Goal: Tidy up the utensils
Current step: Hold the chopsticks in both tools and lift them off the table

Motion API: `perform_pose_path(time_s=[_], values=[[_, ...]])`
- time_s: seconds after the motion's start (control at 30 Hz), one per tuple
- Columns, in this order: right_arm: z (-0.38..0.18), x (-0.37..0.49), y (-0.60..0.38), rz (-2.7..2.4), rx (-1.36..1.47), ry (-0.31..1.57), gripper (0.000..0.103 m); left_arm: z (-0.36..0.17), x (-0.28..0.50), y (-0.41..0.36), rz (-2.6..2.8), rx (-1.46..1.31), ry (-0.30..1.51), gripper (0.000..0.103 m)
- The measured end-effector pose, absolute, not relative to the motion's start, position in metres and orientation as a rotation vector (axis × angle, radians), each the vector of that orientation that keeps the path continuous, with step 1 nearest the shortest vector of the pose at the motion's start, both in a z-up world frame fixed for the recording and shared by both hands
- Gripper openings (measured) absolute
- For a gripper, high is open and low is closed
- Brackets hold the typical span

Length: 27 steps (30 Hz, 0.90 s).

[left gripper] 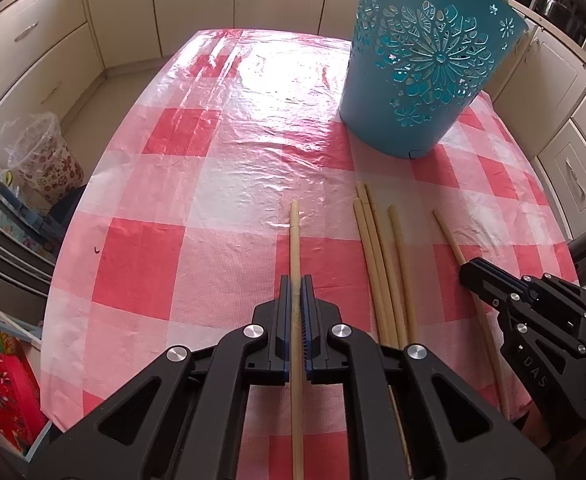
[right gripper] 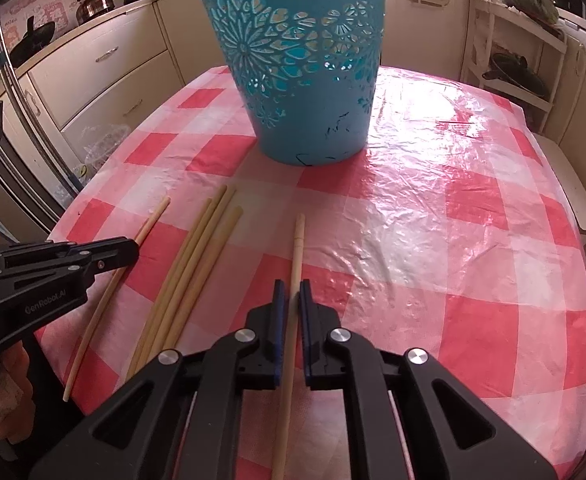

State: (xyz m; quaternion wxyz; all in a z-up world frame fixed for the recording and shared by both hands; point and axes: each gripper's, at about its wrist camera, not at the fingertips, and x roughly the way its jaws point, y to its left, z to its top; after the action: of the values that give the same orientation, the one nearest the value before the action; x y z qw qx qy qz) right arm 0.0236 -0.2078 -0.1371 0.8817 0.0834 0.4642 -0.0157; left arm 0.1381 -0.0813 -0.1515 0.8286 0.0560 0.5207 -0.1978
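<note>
Left wrist: pale, slender chopstick (left gripper: 295,264) clamped in left gripper (left gripper: 296,284).

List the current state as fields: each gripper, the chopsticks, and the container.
left gripper: shut on left chopstick
right gripper: open, fingers either side of right chopstick, small gap showing
loose chopsticks: four, lying together between the two grippers
blue basket: upright, beyond the chopstick tips
surface: checked tablecloth
in basket: cannot tell
</note>
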Motion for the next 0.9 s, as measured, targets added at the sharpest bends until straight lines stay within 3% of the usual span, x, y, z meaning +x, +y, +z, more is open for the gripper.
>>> perform_pose_path(time_s=[0.2, 0.23, 0.3, 0.43, 0.9], values=[[-0.137, 0.023, -0.208, -0.039, 0.179, 0.971, 0.008, -0.146, 0.134, -0.073, -0.42, 0.088, 1.102, 0.005], [-0.137, 0.023, -0.209, -0.041, 0.182, 0.966, 0.017, -0.145, 0.133, -0.072, -0.42, 0.086, 1.1, 0.005], [-0.137, 0.023, -0.208, -0.04, 0.175, 0.962, 0.02, -0.142, 0.132, -0.071, -0.42, 0.082, 1.093, 0.005], [-0.137, 0.022, -0.207, -0.037, 0.157, 0.962, 0.006, -0.136, 0.131, -0.067, -0.419, 0.068, 1.082, 0.005], [-0.141, 0.011, -0.212, -0.04, 0.211, 0.884, 0.006, -0.123, 0.13, -0.049, -0.398, 0.006, 1.062, 0.005]])
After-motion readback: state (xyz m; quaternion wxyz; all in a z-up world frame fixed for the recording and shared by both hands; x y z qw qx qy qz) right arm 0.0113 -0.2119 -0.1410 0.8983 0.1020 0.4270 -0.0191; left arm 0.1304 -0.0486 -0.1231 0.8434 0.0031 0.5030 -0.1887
